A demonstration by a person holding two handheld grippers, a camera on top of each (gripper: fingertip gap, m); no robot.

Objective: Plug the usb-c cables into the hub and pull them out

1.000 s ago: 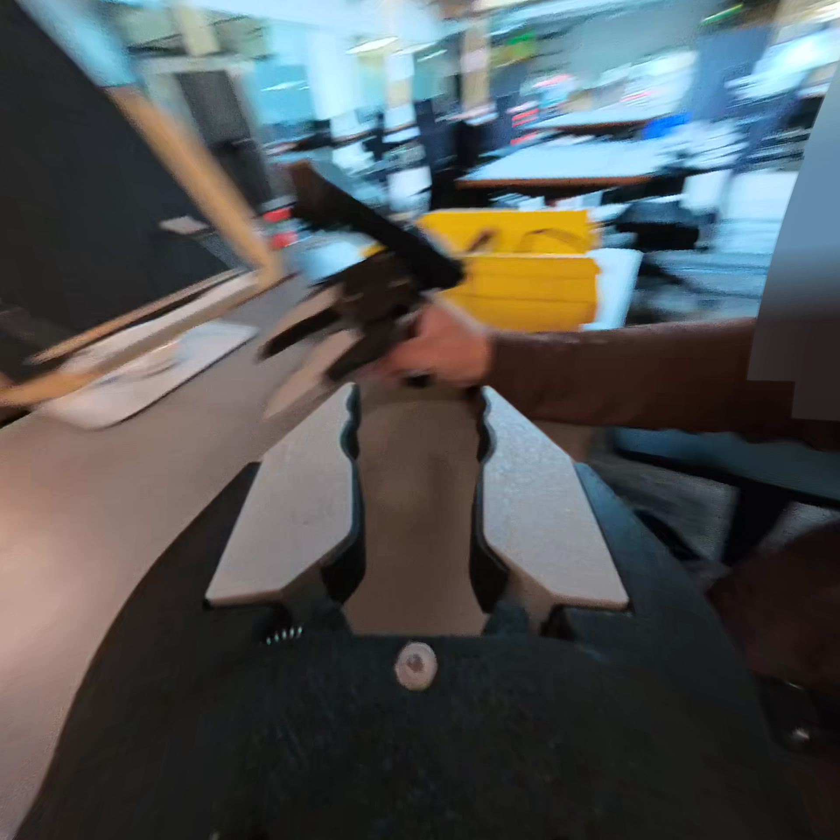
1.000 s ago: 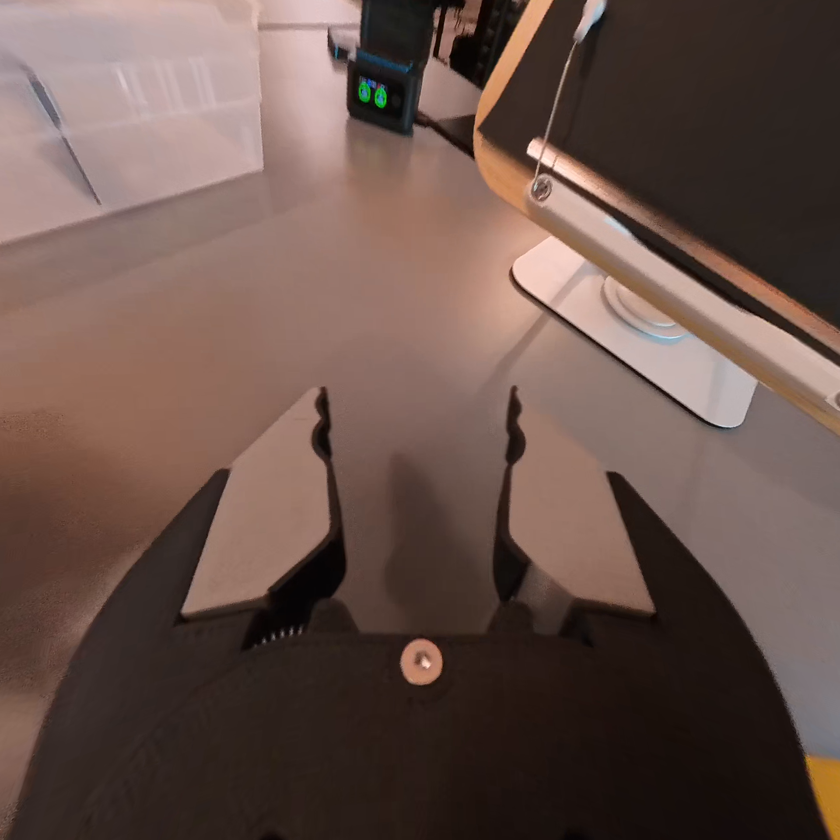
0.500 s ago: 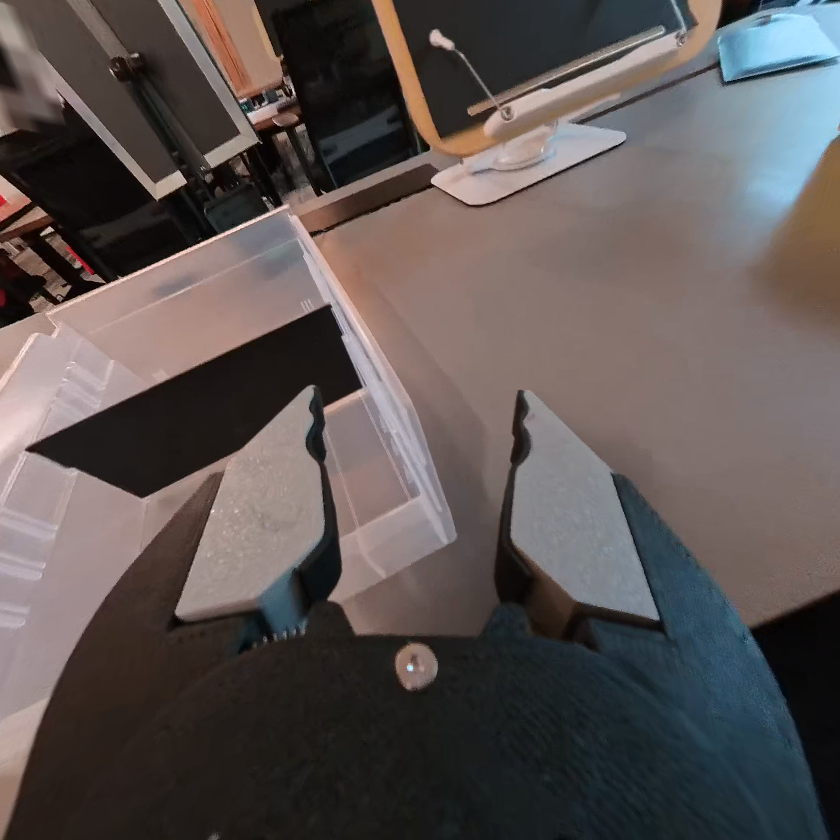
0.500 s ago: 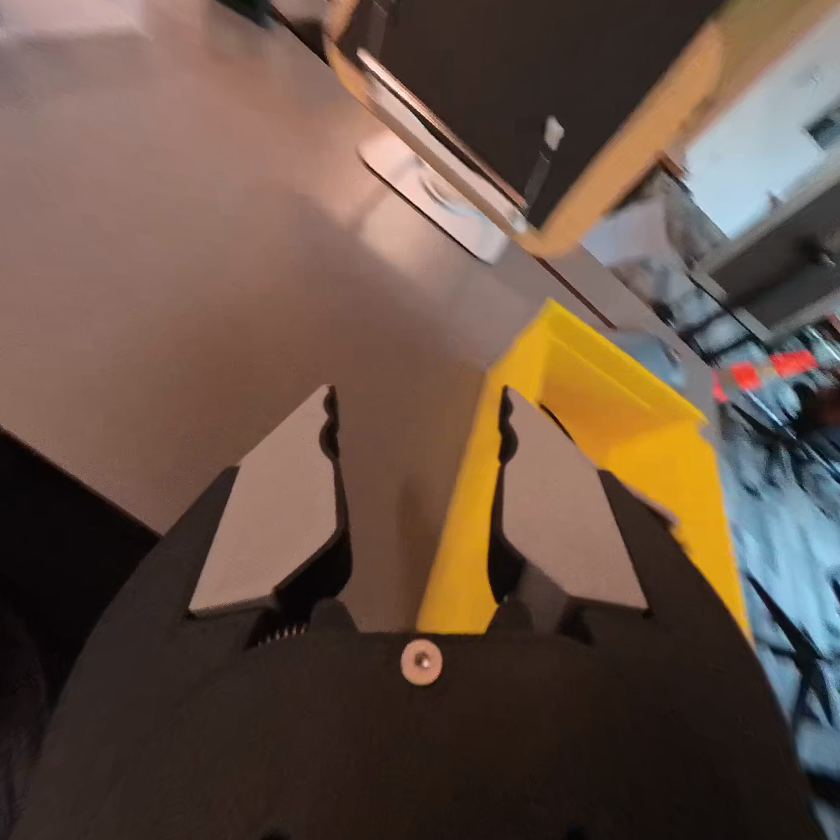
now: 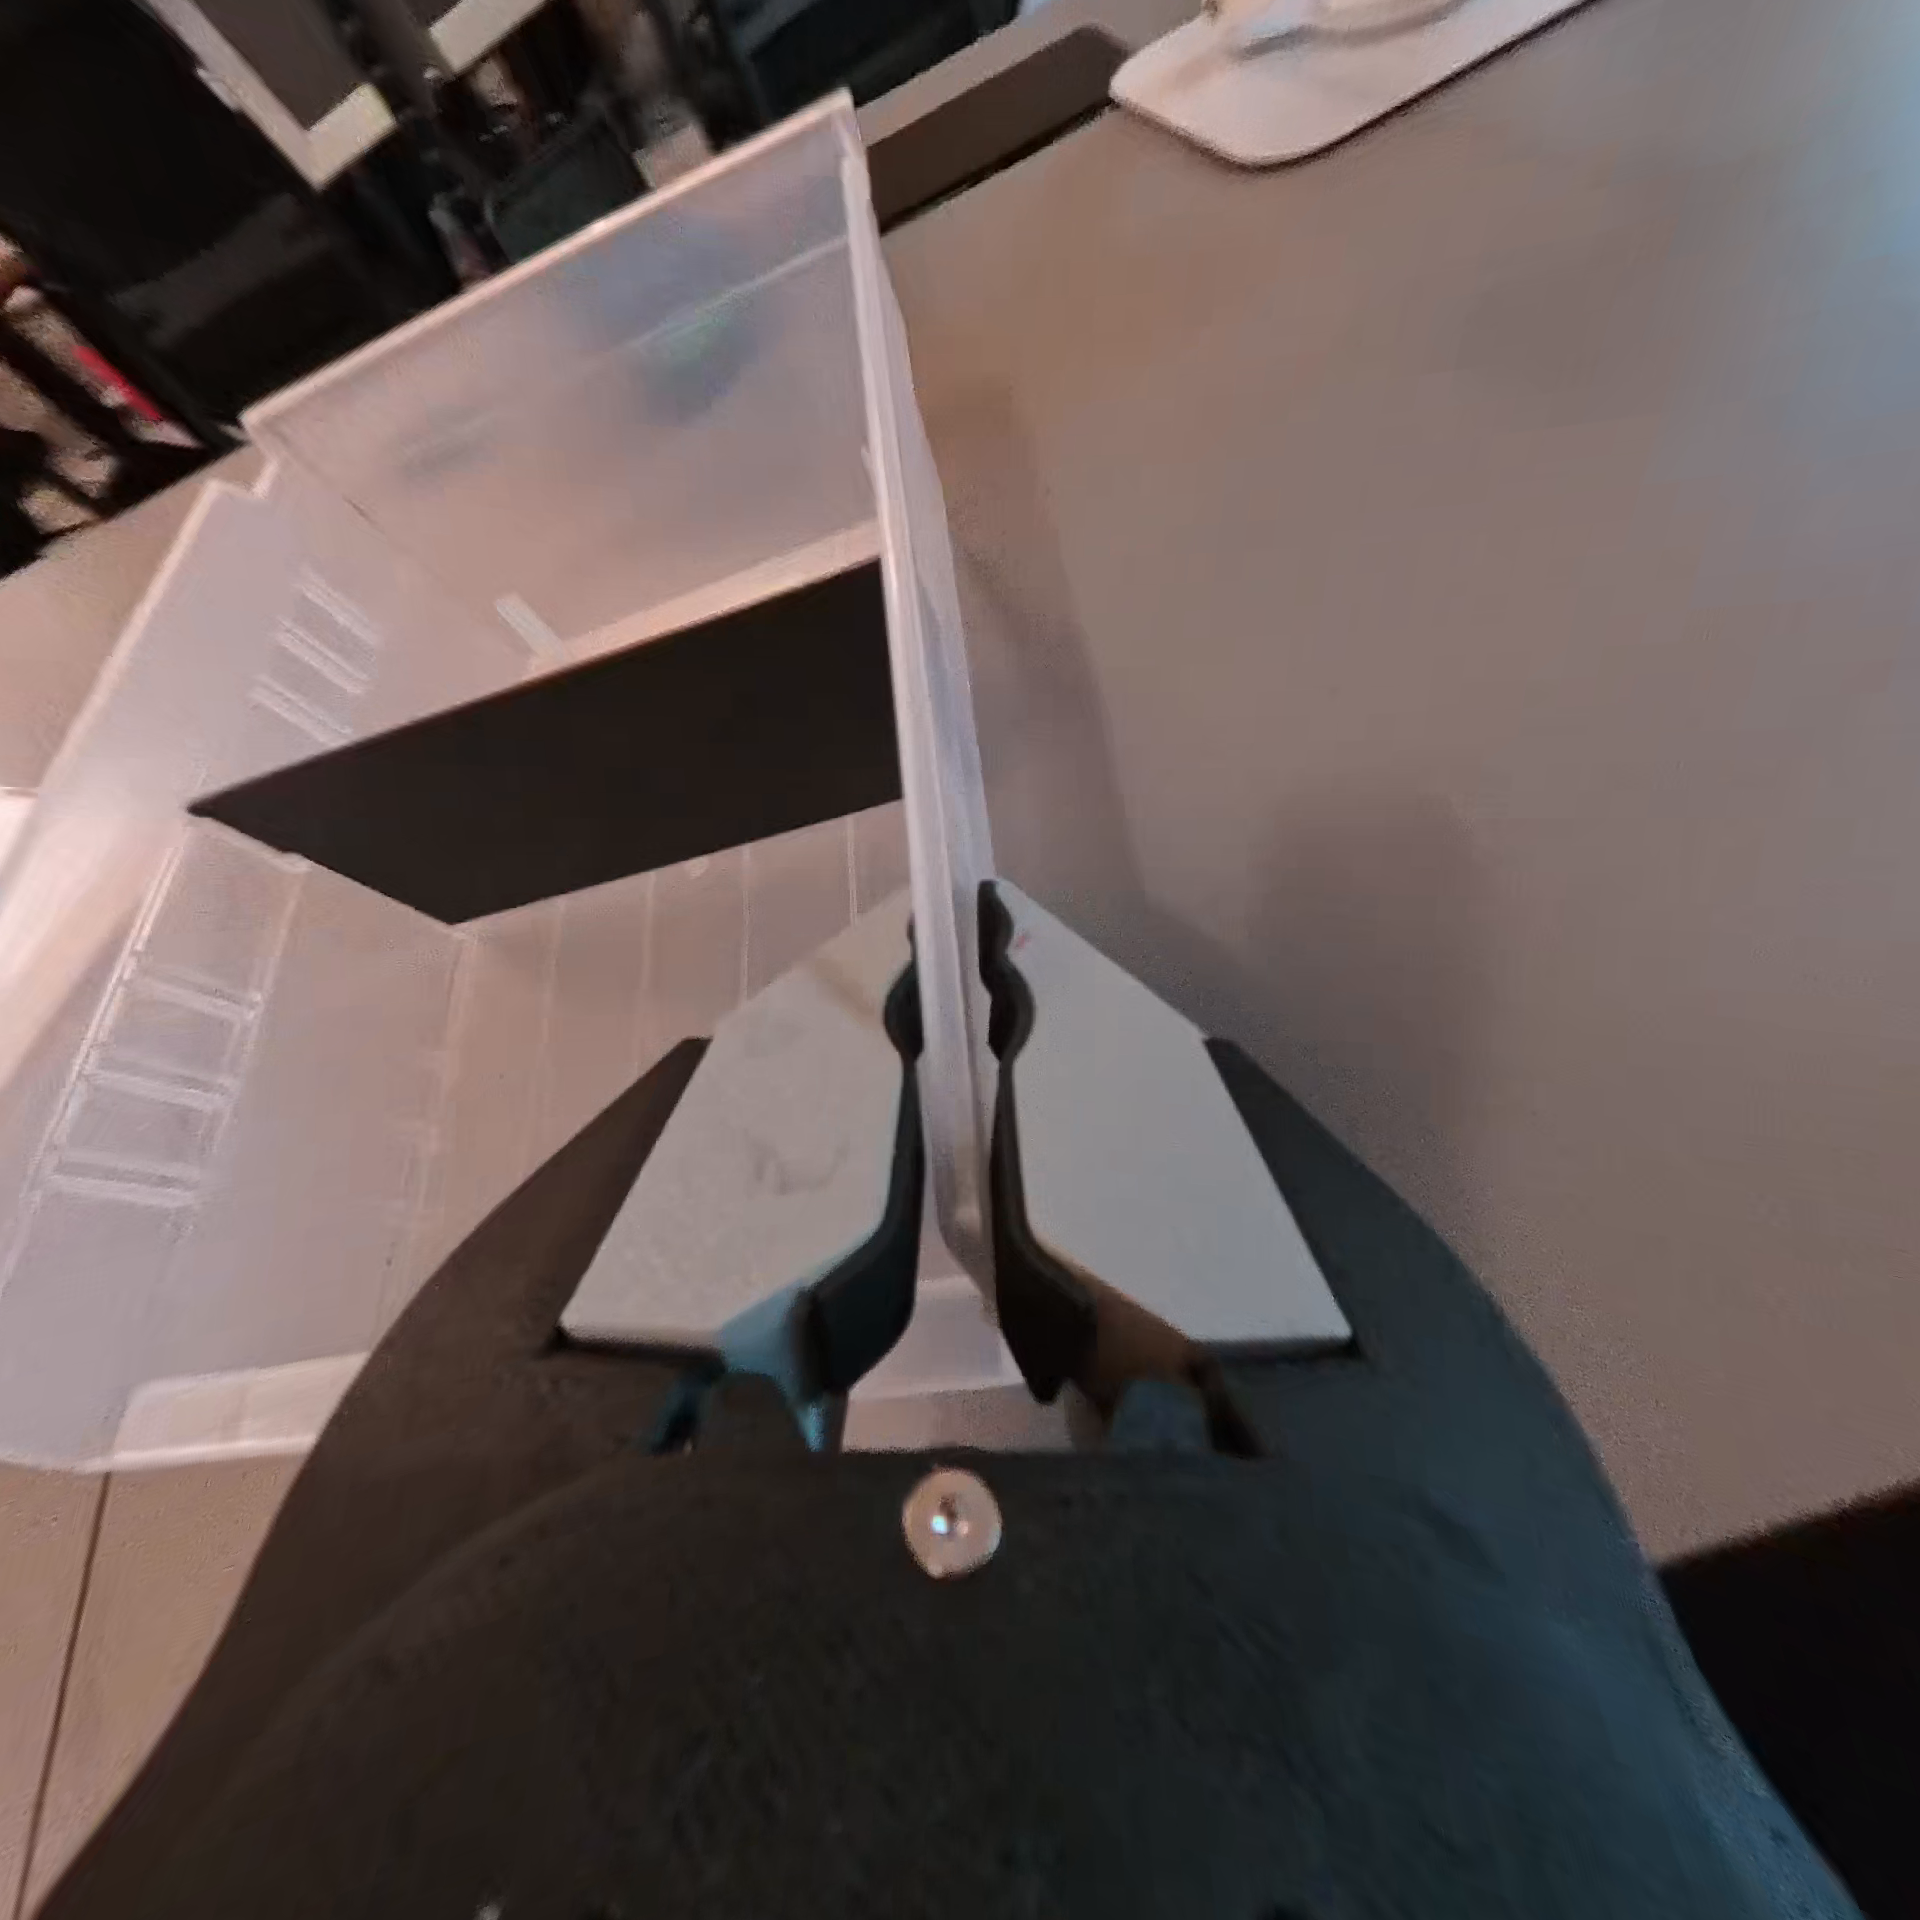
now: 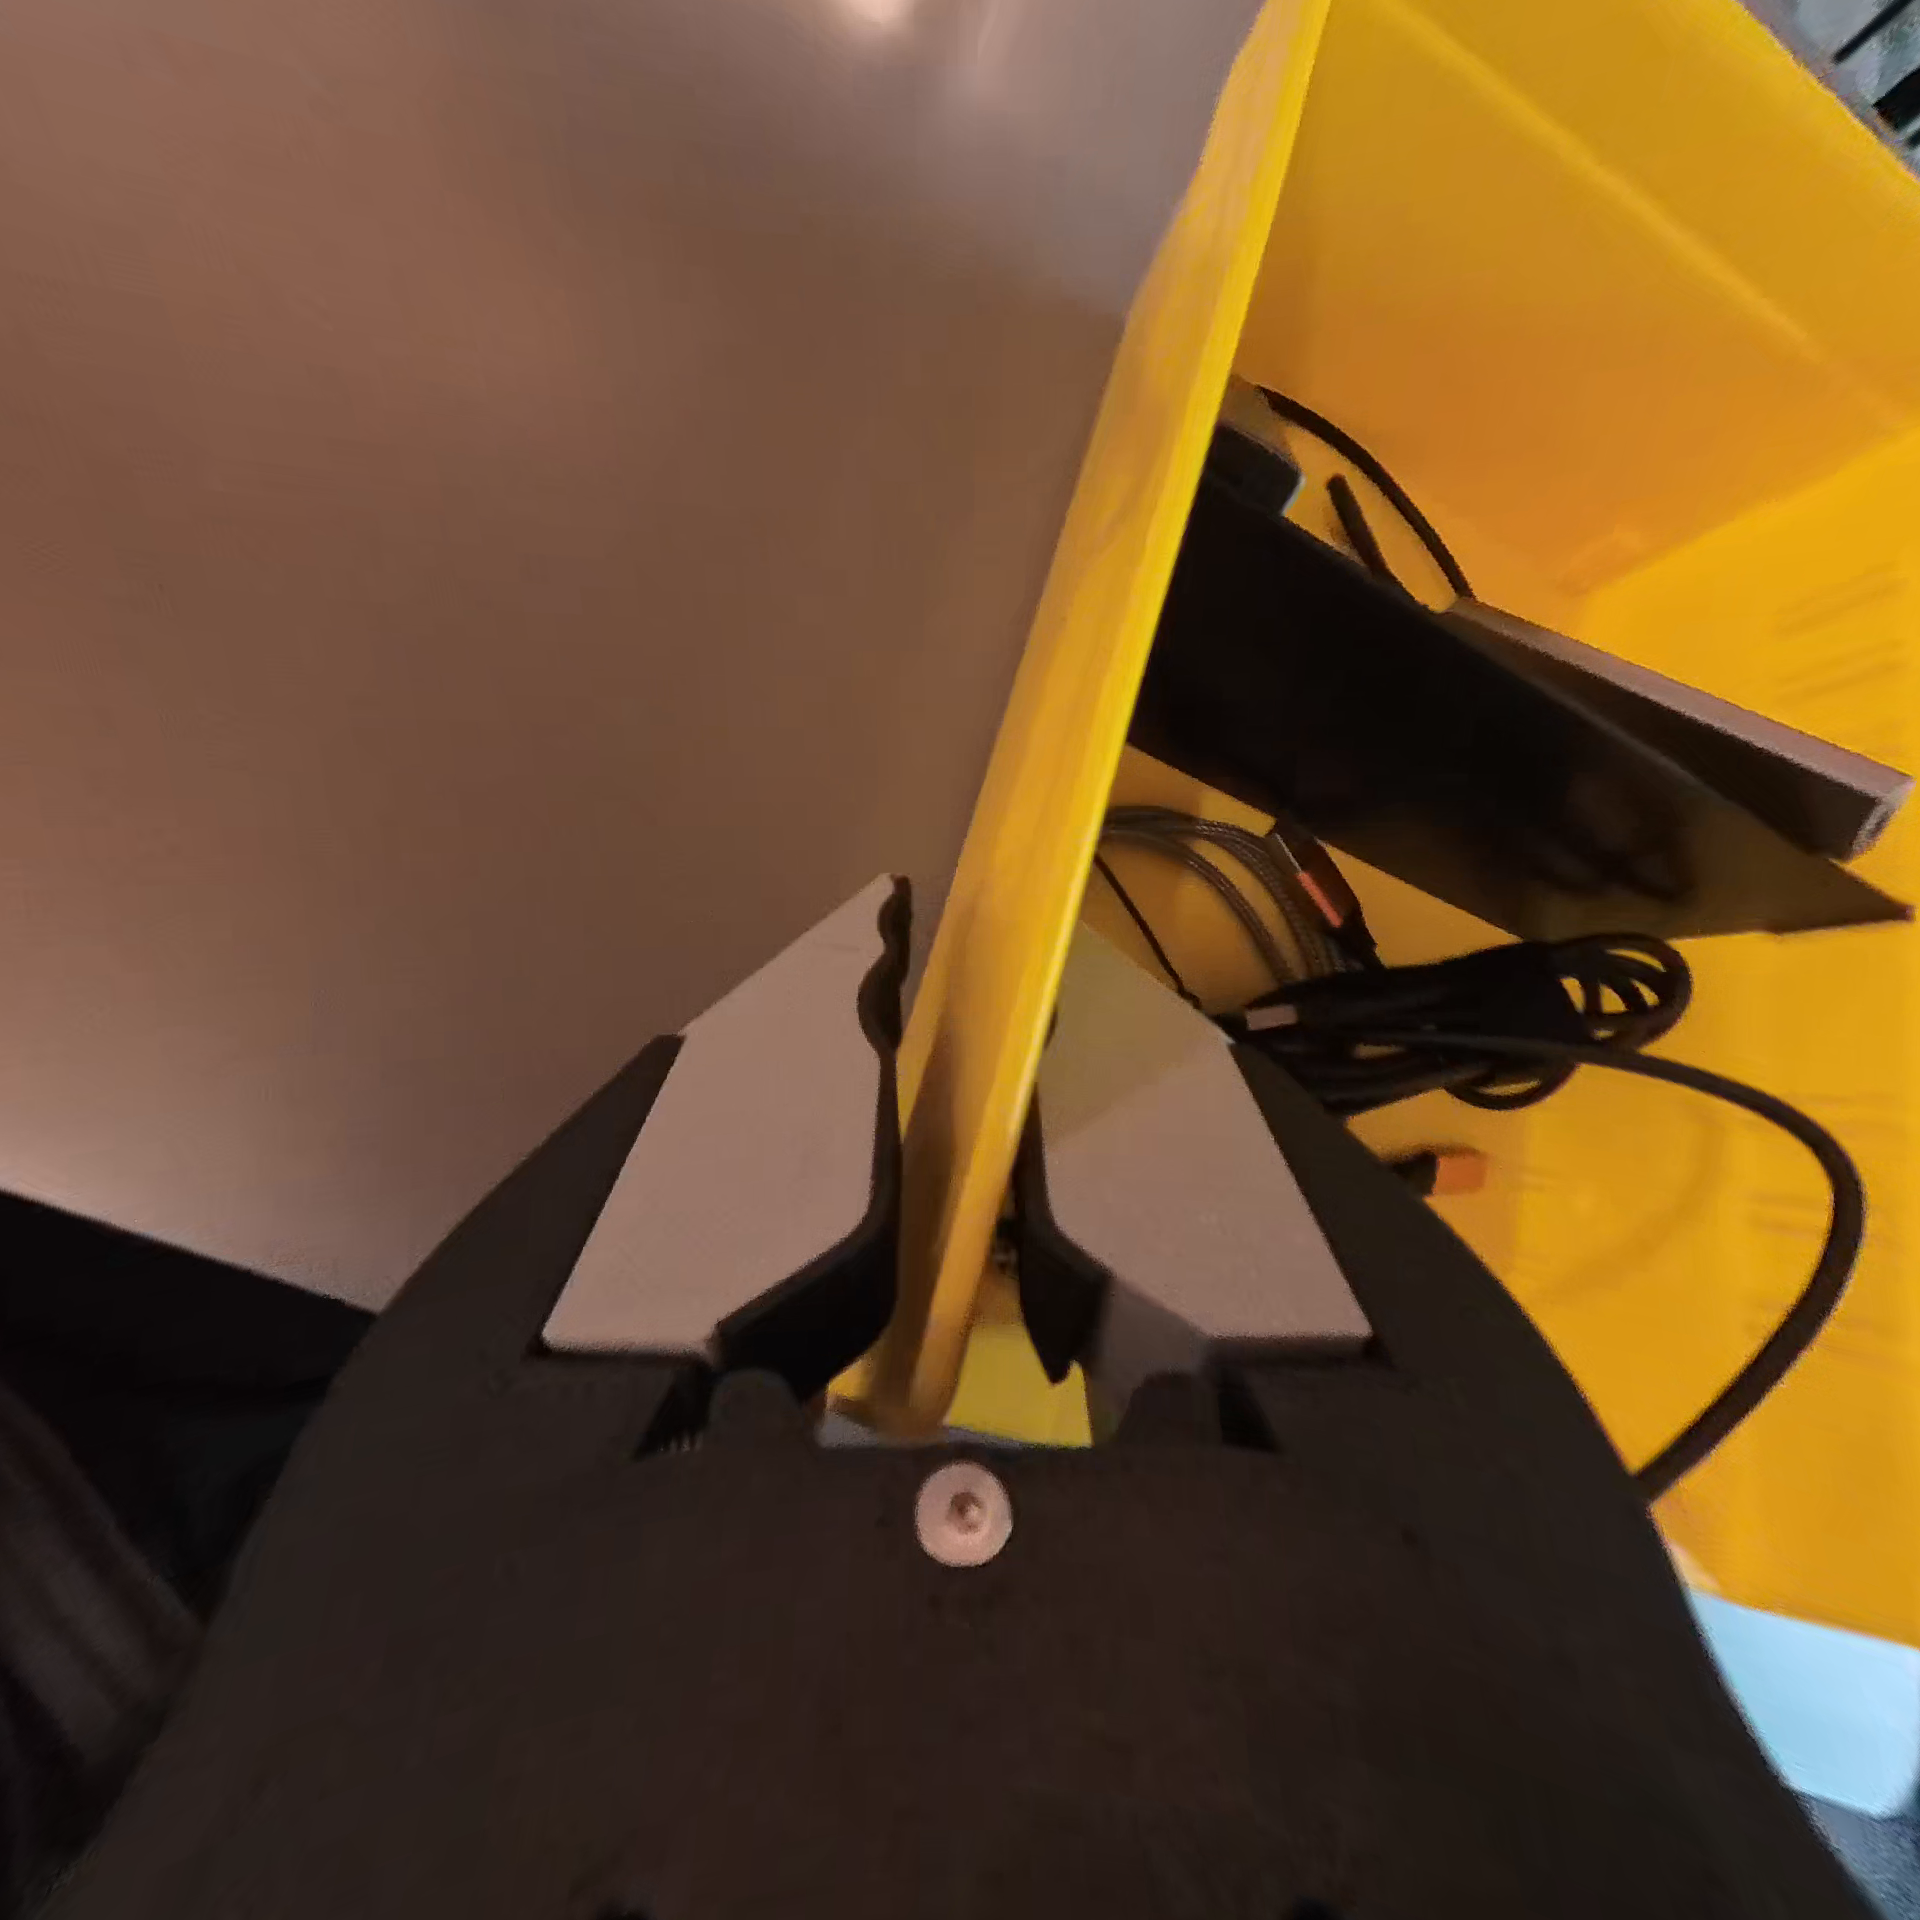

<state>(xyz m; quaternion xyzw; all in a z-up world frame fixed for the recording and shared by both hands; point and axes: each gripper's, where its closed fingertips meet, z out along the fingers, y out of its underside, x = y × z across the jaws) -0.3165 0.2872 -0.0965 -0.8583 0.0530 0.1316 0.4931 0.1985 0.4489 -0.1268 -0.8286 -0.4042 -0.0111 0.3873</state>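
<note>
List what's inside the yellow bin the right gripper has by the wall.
Inside the yellow bin: dark hub, coiled black cables, a braided cable. The hub and the gripper finger cover part of the bin floor.

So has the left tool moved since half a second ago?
Yes. The left tool has closed in on the clear bin and now grips its right wall; before, it hovered open, short of it.
</note>
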